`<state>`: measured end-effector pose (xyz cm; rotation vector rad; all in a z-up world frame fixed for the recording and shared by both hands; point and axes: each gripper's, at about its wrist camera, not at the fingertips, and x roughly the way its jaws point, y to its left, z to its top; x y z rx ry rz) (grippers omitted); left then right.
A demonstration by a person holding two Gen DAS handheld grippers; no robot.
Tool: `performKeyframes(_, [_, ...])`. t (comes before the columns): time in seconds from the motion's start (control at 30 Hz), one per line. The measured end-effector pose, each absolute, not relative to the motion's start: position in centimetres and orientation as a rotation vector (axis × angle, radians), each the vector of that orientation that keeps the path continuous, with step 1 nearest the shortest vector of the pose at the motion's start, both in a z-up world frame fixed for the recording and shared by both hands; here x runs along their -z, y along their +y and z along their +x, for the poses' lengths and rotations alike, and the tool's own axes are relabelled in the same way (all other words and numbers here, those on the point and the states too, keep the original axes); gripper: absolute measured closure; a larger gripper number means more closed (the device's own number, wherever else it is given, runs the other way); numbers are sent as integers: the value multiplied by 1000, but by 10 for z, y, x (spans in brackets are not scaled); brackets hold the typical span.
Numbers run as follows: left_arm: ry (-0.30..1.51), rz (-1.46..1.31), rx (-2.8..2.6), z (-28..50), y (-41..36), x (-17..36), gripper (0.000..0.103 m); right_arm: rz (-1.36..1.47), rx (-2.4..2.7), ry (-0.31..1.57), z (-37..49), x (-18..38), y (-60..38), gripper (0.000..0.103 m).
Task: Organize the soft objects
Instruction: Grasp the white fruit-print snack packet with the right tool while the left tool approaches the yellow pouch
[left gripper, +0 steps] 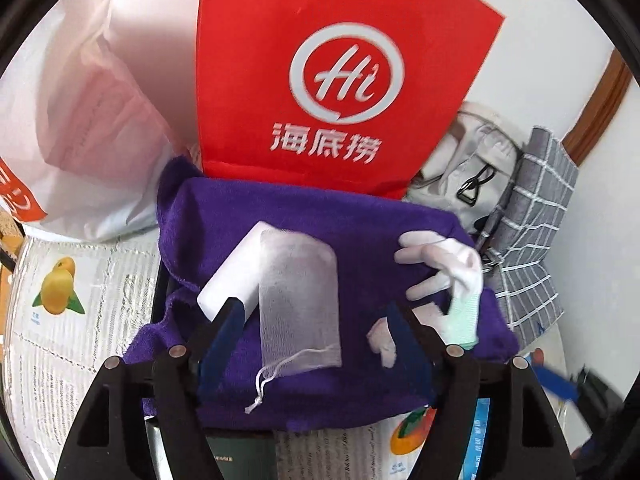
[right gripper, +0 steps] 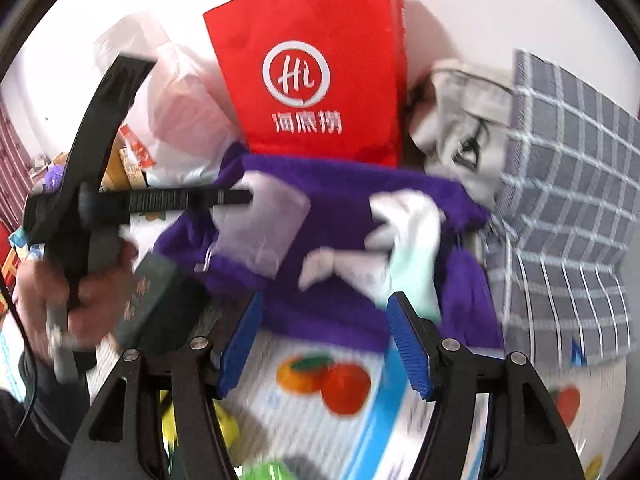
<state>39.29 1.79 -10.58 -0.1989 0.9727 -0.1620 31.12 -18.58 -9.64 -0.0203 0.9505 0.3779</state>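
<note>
A purple towel (left gripper: pixel 304 216) (right gripper: pixel 340 200) lies bunched on a fruit-print tablecloth (left gripper: pixel 60 280). On it rest a white mesh drawstring pouch (left gripper: pixel 298 300) (right gripper: pixel 272 220), a white block (left gripper: pixel 236 272) leaning beside the pouch, and white gloves with a pale green cuff (left gripper: pixel 444 268) (right gripper: pixel 404 232). My left gripper (left gripper: pixel 316 336) is open just above the towel; the pouch's lower end lies between its blue pads without being pressed. My right gripper (right gripper: pixel 326 340) is open and empty over the towel's near edge, left of the green cuff.
A red paper bag (left gripper: pixel 340 80) (right gripper: pixel 316 68) stands behind the towel, with a white plastic bag (left gripper: pixel 88 120) to its left. At the right lie a light grey bag (left gripper: pixel 468 160) and a grey checked cloth (left gripper: pixel 532 232) (right gripper: pixel 568 200). A hand (right gripper: pixel 92 300) and a dark green book (right gripper: pixel 152 300) sit at left.
</note>
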Motion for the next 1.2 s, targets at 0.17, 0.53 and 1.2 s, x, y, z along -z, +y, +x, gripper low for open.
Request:
performKeyframes(0.17, [932,-172,166,385,17,91,31,18,-382,961,262,98,-204,38])
performKeyframes(0.53, [889,-117,224,365,-1,67,31,119,-302,1047,143,156,-234,23])
performKeyframes(1.2, [780,18,270,307,-35,29,31,-123,-267,935,97,194,-200,46])
